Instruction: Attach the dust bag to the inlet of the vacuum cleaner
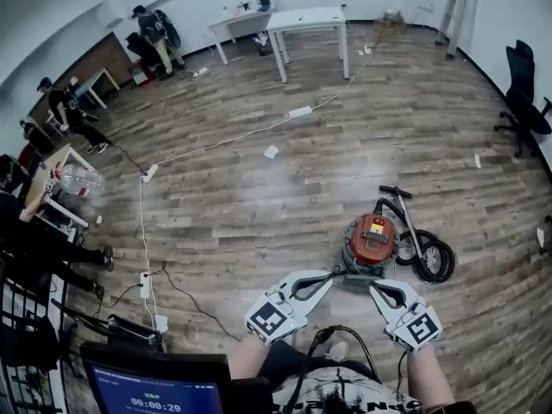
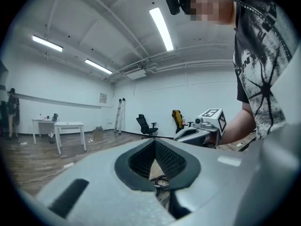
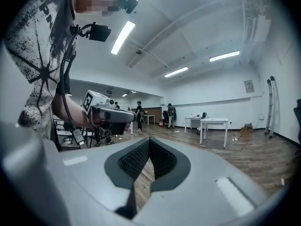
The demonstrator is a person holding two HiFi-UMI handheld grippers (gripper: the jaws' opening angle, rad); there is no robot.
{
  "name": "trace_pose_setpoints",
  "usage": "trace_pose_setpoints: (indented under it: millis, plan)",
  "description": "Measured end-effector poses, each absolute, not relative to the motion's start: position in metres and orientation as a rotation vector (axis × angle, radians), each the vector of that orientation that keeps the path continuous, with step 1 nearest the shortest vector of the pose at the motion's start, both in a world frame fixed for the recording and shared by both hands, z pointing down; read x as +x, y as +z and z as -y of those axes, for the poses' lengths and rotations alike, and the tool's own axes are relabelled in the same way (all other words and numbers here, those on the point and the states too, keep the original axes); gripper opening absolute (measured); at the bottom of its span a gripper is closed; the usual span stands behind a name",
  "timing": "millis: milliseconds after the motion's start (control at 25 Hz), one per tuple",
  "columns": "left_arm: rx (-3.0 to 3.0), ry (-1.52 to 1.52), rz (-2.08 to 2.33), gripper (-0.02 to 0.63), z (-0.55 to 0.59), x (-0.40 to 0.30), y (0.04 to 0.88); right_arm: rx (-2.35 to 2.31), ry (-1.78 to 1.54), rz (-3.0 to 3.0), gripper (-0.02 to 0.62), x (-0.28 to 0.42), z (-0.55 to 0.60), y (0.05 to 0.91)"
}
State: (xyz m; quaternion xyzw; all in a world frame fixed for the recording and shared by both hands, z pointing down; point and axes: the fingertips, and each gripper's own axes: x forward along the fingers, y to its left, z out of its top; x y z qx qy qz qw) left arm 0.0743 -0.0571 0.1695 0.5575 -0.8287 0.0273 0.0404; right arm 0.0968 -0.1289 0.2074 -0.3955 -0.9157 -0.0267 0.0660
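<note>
Wood floor (image 1: 259, 205) bears vacuum cleaner (image 1: 373, 240); hose (image 1: 436, 262) beside.

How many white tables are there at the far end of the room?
2. The nearer white table stands toward the middle of the far end. The farther white table is just left of it in the head view. Others could be hidden outside the view.

Vacuum cleaner (image 1: 371, 240): orange-red top, grey base, black hose (image 1: 434, 261). Left tool (image 1: 328, 277) and right tool (image 1: 376, 288): light grey, black ribbed pads (image 2: 167, 157), black-on-white square markers. Floor (image 1: 259, 188): grey-brown wood planks. Shirt (image 3: 37, 55): white, black splatter print.
</note>
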Motion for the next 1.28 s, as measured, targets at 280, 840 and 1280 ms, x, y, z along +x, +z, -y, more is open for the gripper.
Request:
trace_pose_setpoints:
  millis: [280, 840, 1280]
  plan:
    - [1.738, 0.091, 2.584, 0.002, 0.027, 0.077, 0.156, -1.221, -0.075, 2.82, 0.005, 0.079, 0.091, 0.186]
    - [1.724, 0.032, 2.617, 0.002, -0.098, 0.054, 0.143, -1.302, -0.101, 2.783, 0.005, 0.051, -0.037, 0.169]
    - [1.566, 0.084, 2.726, 0.002, -0.172, 0.044, 0.15, -1.484, -0.142, 2.711, 0.005, 0.031, -0.115, 0.182]
